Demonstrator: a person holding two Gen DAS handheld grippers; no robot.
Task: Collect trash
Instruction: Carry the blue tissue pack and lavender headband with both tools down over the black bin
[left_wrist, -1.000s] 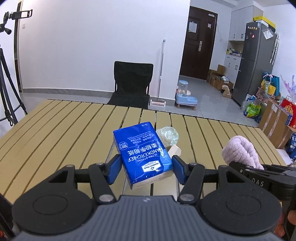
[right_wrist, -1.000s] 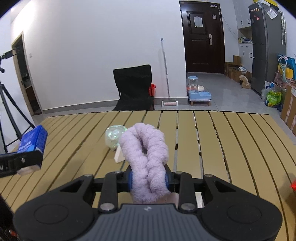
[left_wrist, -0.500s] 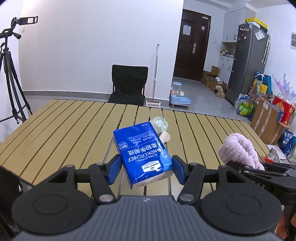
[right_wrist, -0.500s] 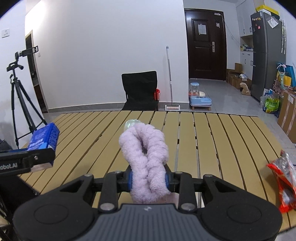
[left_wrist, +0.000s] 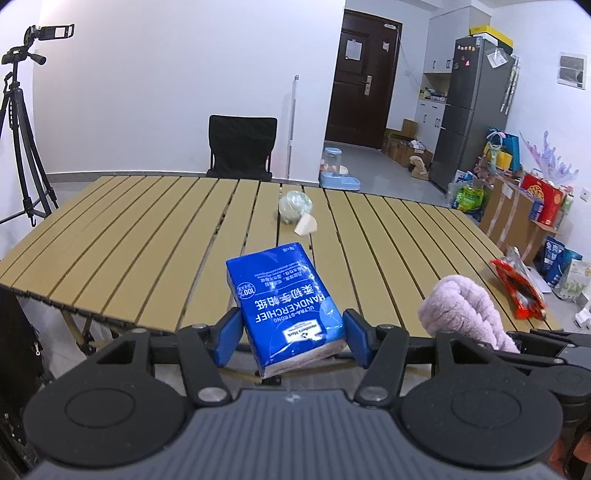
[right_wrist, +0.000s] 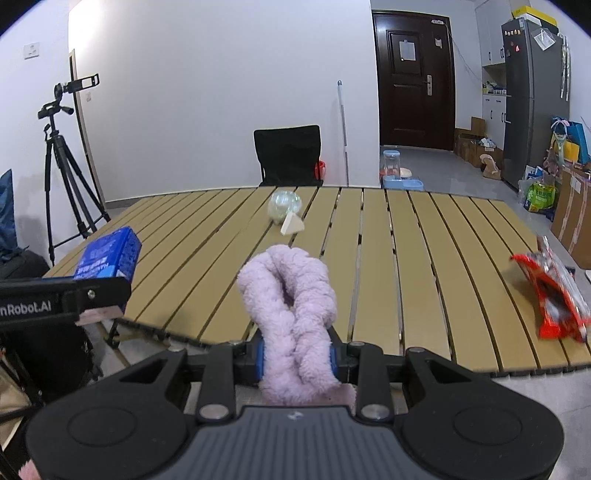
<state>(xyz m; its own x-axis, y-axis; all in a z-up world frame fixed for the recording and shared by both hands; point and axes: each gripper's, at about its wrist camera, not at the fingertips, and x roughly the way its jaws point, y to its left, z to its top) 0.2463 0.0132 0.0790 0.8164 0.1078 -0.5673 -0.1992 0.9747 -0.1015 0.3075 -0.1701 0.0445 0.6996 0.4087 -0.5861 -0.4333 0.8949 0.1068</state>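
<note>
Left wrist: left gripper (left_wrist: 291, 332) half-open, clamps tissue pack (left_wrist: 282, 299) by sides; light, squashy. Right gripper (right_wrist: 295, 360) narrow, pinches fluffy band (right_wrist: 291, 310) between pads; soft, compressible.

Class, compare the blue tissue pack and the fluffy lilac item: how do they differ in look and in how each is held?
The blue tissue pack is a smooth, printed, flat-sided block; the fluffy lilac item is a soft, twisted, plain loop. The pack sits in the left gripper, whose fingers stand wide; the lilac item is squeezed in the right gripper, whose fingers stand narrow. Both are held clear of the slatted table.
</note>
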